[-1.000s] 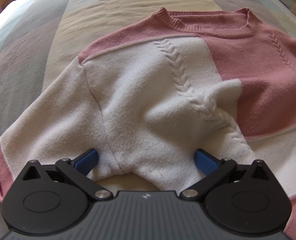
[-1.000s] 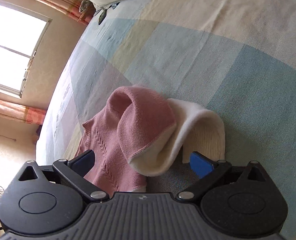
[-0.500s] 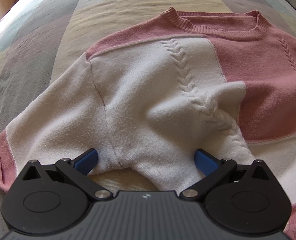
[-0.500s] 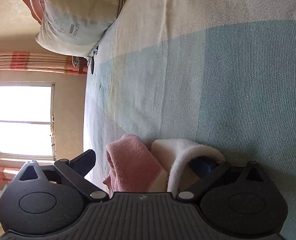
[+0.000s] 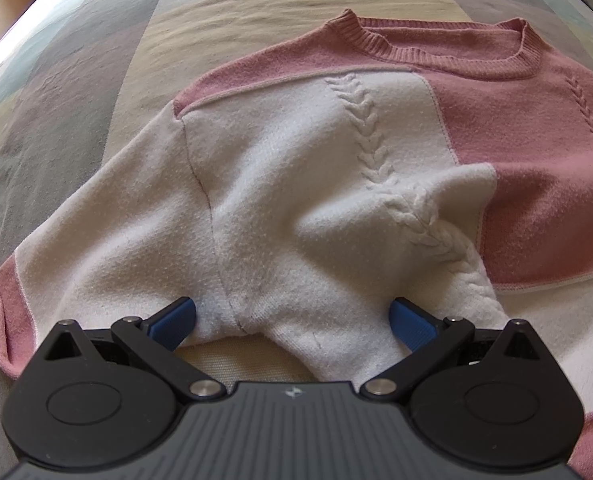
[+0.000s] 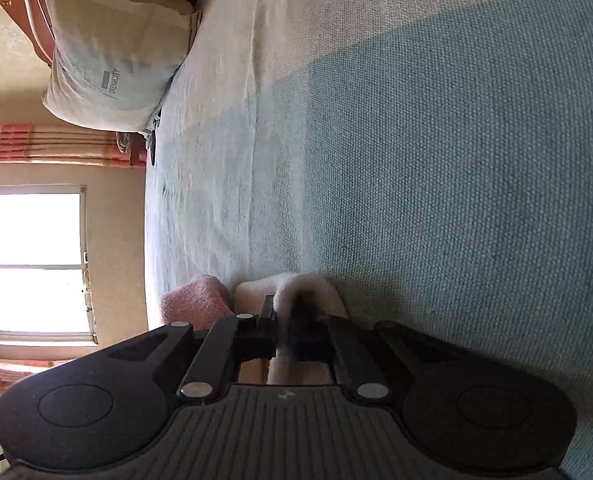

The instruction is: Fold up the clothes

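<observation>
Sweater [image 5: 296, 200] looked soft, light & floppy w/ a grippy knit: right claw [image 6: 282, 320] was clamped on its cuff edge at lower centre, left claw [image 5: 292, 320] stood apart around the bunched underarm fold, a fair hold.

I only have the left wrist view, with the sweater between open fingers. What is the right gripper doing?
Observer: The right gripper is shut on a white fold of the sweater.
Operator: Any pink near that grip?
Observer: Yes, a pink fold bunches beside the white one, outside the jaws.
Operator: What else does that camera see?
Observer: A bright window, far left in that view.
</observation>
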A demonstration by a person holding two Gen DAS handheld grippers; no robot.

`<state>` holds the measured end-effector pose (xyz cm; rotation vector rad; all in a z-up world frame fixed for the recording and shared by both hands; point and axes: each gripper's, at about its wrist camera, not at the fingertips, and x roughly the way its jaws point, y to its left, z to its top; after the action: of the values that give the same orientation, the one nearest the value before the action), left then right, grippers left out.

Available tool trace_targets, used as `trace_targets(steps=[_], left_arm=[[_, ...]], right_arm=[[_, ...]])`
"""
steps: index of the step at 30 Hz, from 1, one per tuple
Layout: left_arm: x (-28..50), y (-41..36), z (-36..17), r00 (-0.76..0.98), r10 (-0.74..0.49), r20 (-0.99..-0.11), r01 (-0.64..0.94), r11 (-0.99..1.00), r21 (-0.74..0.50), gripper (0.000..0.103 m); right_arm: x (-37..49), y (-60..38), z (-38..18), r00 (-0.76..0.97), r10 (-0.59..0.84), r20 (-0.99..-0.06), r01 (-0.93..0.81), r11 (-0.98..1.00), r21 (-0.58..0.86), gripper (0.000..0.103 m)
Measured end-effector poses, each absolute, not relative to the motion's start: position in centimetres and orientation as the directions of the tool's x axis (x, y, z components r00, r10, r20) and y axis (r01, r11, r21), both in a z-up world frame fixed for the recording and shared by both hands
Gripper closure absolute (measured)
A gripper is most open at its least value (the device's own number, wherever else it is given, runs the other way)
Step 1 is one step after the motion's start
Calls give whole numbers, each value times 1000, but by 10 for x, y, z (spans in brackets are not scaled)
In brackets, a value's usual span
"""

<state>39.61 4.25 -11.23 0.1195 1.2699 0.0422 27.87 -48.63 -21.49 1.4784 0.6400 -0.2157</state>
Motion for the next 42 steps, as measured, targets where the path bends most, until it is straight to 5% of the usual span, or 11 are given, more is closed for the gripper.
trace_targets(steps=[6, 14, 17, 21, 23, 25, 27, 39, 41, 42], left_arm=[[398, 43, -113, 282, 108, -953, 38, 992, 124, 0], [396, 40, -113, 283, 131, -950, 6, 990, 138, 0], [395, 40, -112, 282, 137, -950, -2, 990, 143, 0], [396, 39, -112, 278, 143, -950, -1, 989, 148, 0], [397, 39, -112, 276, 145, -950, 1, 989, 151, 0], [397, 38, -112, 275, 146, -950, 3, 988, 153, 0], [397, 38, -111, 273, 149, -950, 3, 988, 156, 0], [398, 35, -111, 276, 161, -947, -35, 987, 158, 0], [398, 35, -111, 278, 163, -947, -41, 987, 158, 0], [398, 35, -110, 278, 163, -947, -41, 987, 158, 0]], right_arm=[[301, -511, -150, 791, 184, -584, 503, 348, 791, 90], [303, -564, -54, 853, -60, -518, 453, 578, 679, 90], [291, -586, -59, 813, -170, -557, 543, 567, 619, 86], [270, -598, -94, 761, -147, -632, 618, 459, 638, 83], [265, -594, -111, 753, -111, -649, 625, 427, 653, 75], [262, -591, -125, 749, -78, -658, 629, 398, 668, 51], [265, -589, -139, 748, -49, -661, 629, 368, 685, 44], [305, -623, -162, 729, -60, -682, 646, 389, 657, 47], [314, -627, -158, 684, -78, -725, 680, 426, 597, 68], [320, -629, -157, 657, -87, -749, 695, 454, 557, 88]])
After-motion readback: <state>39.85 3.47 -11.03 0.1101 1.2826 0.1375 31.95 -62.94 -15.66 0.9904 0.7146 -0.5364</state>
